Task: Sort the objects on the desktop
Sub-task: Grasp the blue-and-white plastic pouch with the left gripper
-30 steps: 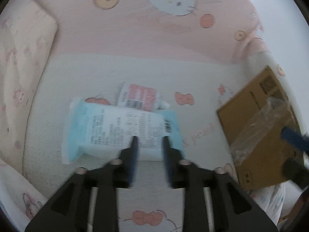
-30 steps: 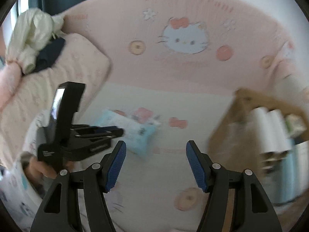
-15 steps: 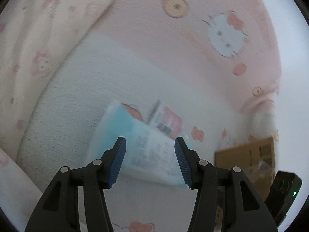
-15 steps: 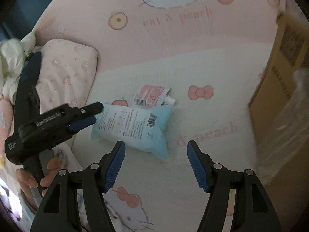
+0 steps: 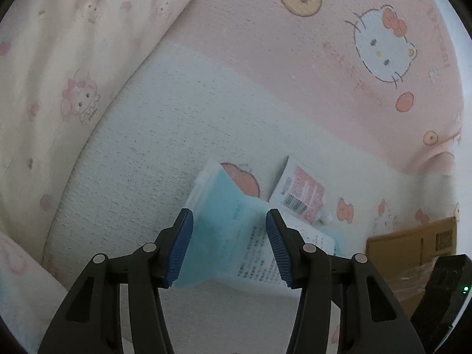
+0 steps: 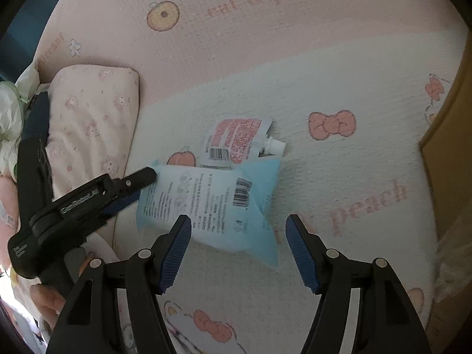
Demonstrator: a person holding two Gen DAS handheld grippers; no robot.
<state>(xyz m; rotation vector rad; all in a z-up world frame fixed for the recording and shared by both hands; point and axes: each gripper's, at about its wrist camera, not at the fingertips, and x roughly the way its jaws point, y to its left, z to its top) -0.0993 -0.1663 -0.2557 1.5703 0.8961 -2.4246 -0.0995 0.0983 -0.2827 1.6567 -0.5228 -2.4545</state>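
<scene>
A light blue packet (image 5: pixel 233 244) (image 6: pixel 212 203) with printed text and a barcode lies flat on the white and pink blanket (image 5: pixel 165 135) (image 6: pixel 354 171). A small red and white spouted pouch (image 5: pixel 301 196) (image 6: pixel 236 141) lies just behind it, partly under its edge. My left gripper (image 5: pixel 228 249) is open, its blue pads on either side of the packet's left end; from the right wrist view it (image 6: pixel 141 185) reaches the packet's left corner. My right gripper (image 6: pixel 239 250) is open and empty, just above the packet's near edge.
A cardboard box (image 5: pixel 413 253) (image 6: pixel 442 135) stands at the right. A pink patterned pillow (image 5: pixel 59 73) (image 6: pixel 91 124) lies at the left. The blanket's pink band with cat prints lies behind the objects.
My left gripper opened and came to the packet's left end. My right gripper swung down from facing the box and closed in over the packet.
</scene>
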